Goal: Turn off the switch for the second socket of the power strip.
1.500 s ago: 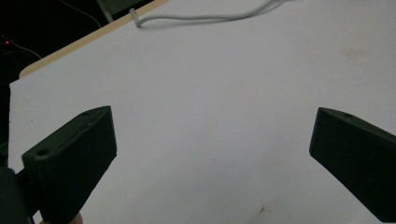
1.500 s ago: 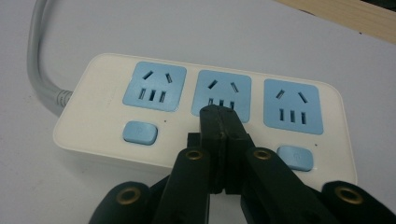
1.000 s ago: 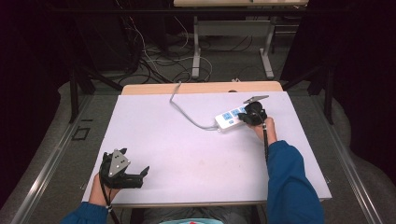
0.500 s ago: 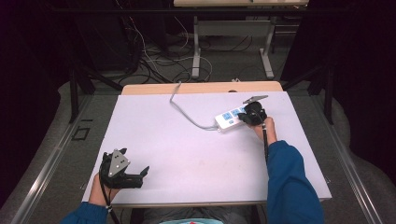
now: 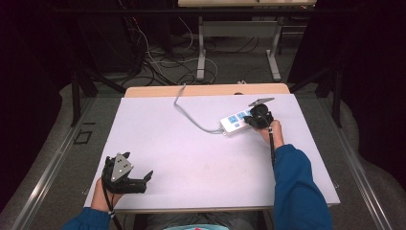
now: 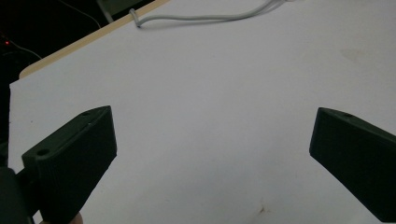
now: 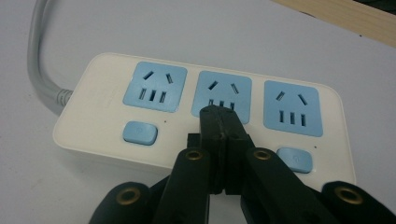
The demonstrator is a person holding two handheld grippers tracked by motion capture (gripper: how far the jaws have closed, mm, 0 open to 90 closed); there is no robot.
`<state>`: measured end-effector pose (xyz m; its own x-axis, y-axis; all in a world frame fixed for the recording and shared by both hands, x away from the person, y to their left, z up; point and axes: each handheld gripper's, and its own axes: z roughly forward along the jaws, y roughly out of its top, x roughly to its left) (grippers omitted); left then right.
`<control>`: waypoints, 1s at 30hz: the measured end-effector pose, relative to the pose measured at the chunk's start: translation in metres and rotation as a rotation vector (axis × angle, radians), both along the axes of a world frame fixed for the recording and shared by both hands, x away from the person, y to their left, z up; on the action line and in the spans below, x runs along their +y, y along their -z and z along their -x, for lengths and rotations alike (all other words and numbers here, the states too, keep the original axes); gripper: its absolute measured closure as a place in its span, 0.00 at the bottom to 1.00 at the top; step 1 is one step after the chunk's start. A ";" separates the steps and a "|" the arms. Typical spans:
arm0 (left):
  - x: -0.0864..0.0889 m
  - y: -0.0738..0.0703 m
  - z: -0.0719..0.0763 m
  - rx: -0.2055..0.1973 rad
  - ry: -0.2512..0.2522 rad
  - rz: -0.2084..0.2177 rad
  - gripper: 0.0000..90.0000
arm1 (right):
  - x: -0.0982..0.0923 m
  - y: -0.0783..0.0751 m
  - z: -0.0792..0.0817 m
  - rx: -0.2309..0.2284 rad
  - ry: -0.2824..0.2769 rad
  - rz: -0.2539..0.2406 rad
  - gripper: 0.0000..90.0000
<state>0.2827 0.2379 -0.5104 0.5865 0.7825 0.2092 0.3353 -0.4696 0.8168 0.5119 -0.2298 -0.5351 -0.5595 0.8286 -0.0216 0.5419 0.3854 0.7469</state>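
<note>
White table [image 5: 191,158], person at the near edge, both forearms in blue sleeves coming in from the bottom of the high view. Left gripper [image 5: 146,178] low at the near left corner of the table, held in the left hand [image 5: 103,191], grey three-cornered plate up, jaws pointing right along the near edge; left forearm barely past the table edge. Left gripper view: jaws spread wide, bare tabletop between them, nothing held. Right arm reaches well forward, sleeve [image 5: 297,187] running up the right side of the table, right hand [image 5: 270,134] bent at the wrist toward the far right. Right gripper [image 5: 256,120] sits over the right end of the power strip [image 5: 234,122]. Strip is cream-white with three blue socket faces, lying flat at the far right of the table, its grey cord [image 5: 191,115] curving off left and over the far edge. Right gripper view: jaws pressed fully together, nothing between them, tips [image 7: 219,116] down at the lower slots of the middle socket [image 7: 223,95], above the row of blue buttons [image 7: 139,133]. Cannot tell whether the tips touch the strip. The two grippers are well apart.
</note>
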 end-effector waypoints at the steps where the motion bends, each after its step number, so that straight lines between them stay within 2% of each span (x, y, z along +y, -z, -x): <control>1: 0.000 0.000 0.000 0.000 0.000 0.000 0.01 | 0.000 0.000 0.000 -0.003 0.000 0.003 1.00; 7: 0.000 0.000 0.000 0.000 0.001 0.003 0.01 | 0.002 0.000 0.000 0.008 -0.006 -0.012 1.00; 10: 0.000 0.000 0.000 -0.003 -0.001 0.003 0.01 | 0.007 -0.001 0.001 -0.008 -0.024 0.037 1.00; 20: 0.000 0.000 0.000 -0.006 -0.002 0.005 0.01 | 0.005 -0.001 0.001 0.003 -0.014 0.022 1.00; 22: 0.000 0.000 0.000 -0.004 0.000 0.007 0.01 | 0.003 -0.003 0.001 -0.003 -0.010 -0.017 1.00; 24: 0.000 0.000 0.000 -0.003 0.000 0.009 0.01 | 0.002 -0.004 0.001 -0.006 -0.009 0.010 1.00; 30: 0.000 0.000 0.000 -0.006 -0.001 0.010 0.01 | -0.002 -0.010 0.003 -0.029 0.002 -0.013 0.99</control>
